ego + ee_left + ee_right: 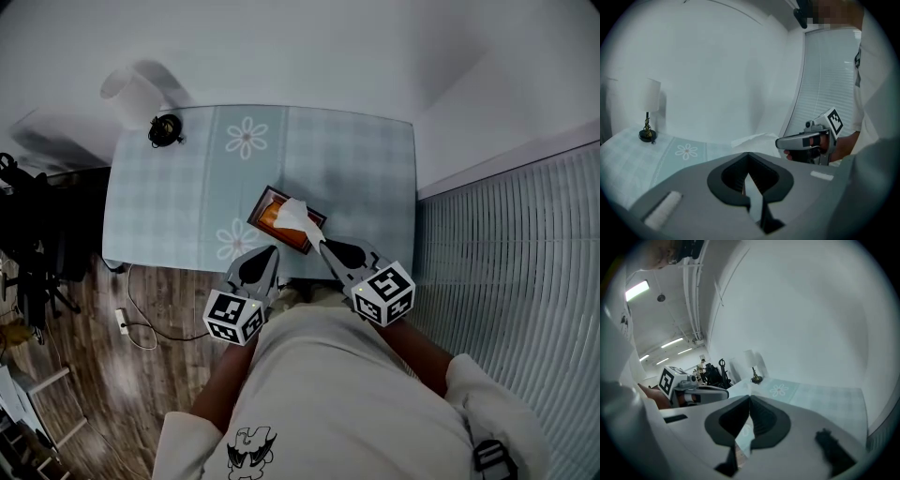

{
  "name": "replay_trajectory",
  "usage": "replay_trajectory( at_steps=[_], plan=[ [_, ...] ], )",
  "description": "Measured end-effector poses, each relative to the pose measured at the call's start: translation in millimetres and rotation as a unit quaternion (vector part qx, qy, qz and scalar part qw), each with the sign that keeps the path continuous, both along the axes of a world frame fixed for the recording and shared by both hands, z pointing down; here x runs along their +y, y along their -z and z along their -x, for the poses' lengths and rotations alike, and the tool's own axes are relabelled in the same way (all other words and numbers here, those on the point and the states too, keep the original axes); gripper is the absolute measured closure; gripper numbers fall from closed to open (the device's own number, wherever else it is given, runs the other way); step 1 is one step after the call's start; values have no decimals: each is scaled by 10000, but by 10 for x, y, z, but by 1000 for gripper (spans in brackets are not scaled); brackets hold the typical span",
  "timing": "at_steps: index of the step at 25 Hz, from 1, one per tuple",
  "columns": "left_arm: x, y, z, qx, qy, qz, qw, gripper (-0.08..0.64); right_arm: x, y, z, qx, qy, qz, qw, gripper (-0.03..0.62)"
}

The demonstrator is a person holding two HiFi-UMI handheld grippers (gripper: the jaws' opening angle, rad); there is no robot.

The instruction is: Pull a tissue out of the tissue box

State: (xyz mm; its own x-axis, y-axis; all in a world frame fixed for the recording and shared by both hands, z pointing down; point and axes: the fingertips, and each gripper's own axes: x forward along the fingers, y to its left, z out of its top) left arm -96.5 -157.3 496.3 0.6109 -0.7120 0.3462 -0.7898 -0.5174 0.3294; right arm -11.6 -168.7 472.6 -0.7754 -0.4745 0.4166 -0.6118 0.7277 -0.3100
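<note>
The brown tissue box [274,217] with an orange top lies on the table near its front edge. A white tissue [298,217] rises from the box's slot to my right gripper [322,244], which is shut on it. In the left gripper view the same tissue [751,138] trails from the right gripper's tip [779,142]. My left gripper [272,249] hovers just in front of the box. Its jaws are shut [748,154], and nothing shows between them. In the right gripper view the jaws meet at the tips [750,399], with a pale strip showing below them.
The table [375,178] wears a pale blue checked cloth with flower prints. A small lamp [163,129] with a white shade stands at its far left corner. White slatted panels [525,244] run along the right. A wooden floor with a cable [131,323] and dark equipment [28,234] lies left.
</note>
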Motion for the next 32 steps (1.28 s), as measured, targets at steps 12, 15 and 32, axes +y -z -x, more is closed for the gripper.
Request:
replay_trajectory(
  at_steps=[12, 15, 32],
  plan=[
    [11, 229, -64, 288, -99, -350, 9989, 554, 178, 173, 121, -200, 50, -364, 9991, 575],
    [10, 266, -53, 203, -129, -405, 9989, 554, 170, 178, 128, -195, 39, -375, 9991, 575],
    [0, 130, -43, 78, -57, -290, 9995, 554, 128, 1, 132, -1, -15, -272, 9996, 578]
  ],
)
